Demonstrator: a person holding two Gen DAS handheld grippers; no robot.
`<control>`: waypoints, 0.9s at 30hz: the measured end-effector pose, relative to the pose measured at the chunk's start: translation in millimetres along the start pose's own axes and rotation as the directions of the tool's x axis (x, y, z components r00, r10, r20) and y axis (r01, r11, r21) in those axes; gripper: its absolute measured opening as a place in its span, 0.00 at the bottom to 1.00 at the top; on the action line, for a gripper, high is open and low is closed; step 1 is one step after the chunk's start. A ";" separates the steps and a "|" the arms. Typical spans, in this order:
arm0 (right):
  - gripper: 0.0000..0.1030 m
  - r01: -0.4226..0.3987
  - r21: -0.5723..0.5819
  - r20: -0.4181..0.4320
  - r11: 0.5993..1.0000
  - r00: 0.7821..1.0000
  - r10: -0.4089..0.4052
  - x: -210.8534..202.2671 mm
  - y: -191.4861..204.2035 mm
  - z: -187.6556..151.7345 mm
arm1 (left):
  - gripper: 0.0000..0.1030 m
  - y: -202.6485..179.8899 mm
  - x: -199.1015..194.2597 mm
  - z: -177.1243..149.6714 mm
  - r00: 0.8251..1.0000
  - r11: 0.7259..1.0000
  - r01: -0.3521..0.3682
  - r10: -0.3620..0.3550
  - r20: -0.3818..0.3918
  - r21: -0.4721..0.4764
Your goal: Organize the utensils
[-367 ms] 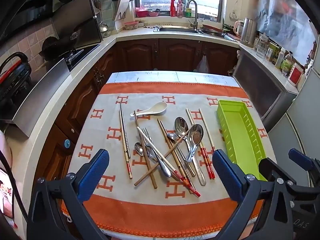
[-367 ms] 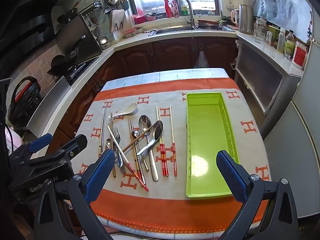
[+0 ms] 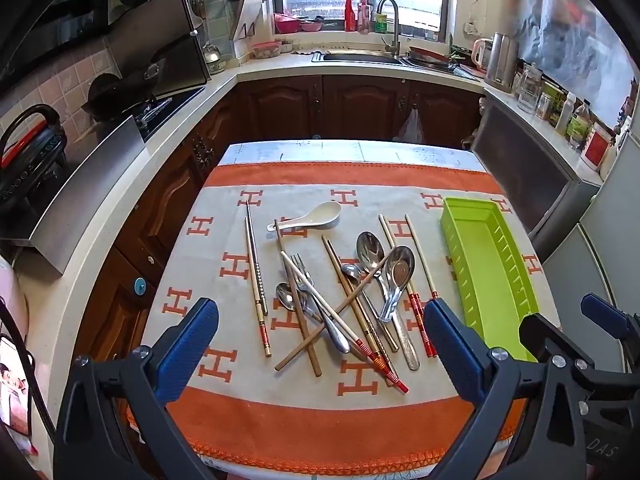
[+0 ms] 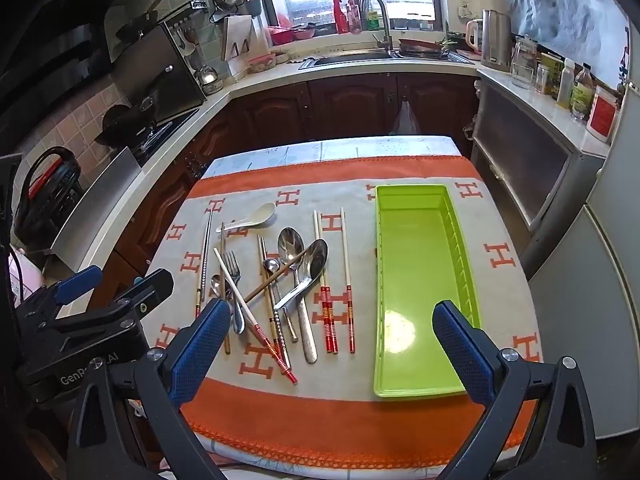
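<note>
Tray (image 4: 416,280): on the tablecloth (image 4: 320,404), right of the utensils.
Utensil pile (image 3: 344,300): mid-cloth, chopsticks crossing spoons and fork.
Soup spoon (image 3: 308,218): behind the pile.
Sink (image 3: 360,57): on the far counter.

Left gripper (image 3: 320,344) and right gripper (image 4: 334,340) hang side by side — jaws spread wide, holding nothing.

Almost nothing differs from a moment ago. My left tongs (image 3: 320,344) have drifted slightly: in their view the pile of utensils (image 3: 340,296) sits a touch lower and the green tray (image 3: 492,264) a shade further right. From my right tongs (image 4: 332,344) the table (image 4: 320,408) looks the same. Nothing on it has shifted.
</note>
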State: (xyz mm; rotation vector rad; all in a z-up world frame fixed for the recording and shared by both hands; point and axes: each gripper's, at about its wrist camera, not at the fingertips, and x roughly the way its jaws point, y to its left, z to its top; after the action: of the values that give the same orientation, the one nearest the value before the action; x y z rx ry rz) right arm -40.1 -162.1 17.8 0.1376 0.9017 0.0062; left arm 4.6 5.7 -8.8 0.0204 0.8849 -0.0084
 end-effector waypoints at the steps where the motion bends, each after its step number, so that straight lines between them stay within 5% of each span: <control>1: 1.00 -0.001 0.000 -0.001 1.000 1.000 0.001 0.8 1.5 0.0 | 0.98 1.1 1.2 -0.1 1.000 1.000 -0.001 0.001 -0.002 -0.001; 27: 1.00 -0.009 -0.001 -0.014 1.000 1.000 0.009 6.8 2.8 -4.6 | 0.98 -1.9 -0.4 -3.3 1.000 1.000 -0.020 0.020 -0.010 0.000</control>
State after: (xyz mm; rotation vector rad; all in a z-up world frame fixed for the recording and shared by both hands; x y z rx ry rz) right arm -39.3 -158.3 10.0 0.1404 0.9154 0.0163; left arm 1.7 3.9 -10.6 0.0291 0.8950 0.0108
